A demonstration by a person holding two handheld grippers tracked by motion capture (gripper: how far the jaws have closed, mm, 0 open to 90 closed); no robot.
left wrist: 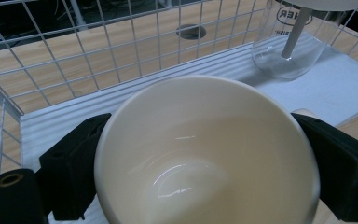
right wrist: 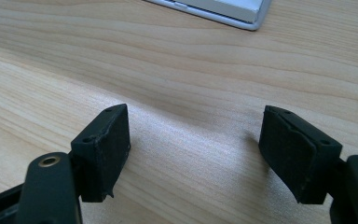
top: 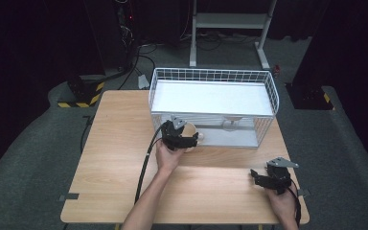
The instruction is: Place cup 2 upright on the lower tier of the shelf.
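Note:
A cream bowl (left wrist: 205,154) sits between the jaws of my left gripper (left wrist: 205,172), which is shut on its sides. In the high view that left gripper (top: 184,139) holds the bowl (top: 189,130) at the open front of a white wire rack (top: 213,76). A clear glass jar (left wrist: 291,42) with a pale lid stands on the rack's lower shelf (left wrist: 345,88), and it shows as the jar (top: 232,123) behind the wire. My right gripper (top: 263,178) rests near the table's front right, and this right gripper (right wrist: 196,149) is open over bare wood with nothing between its jaws.
The wooden table (top: 120,158) has free room left of the rack and along its front. The rack's white top shelf (top: 211,98) is bare. A corner of the rack's shelf (right wrist: 228,11) lies ahead of the right gripper. Dark floor, cables and a stand frame (top: 230,21) lie behind.

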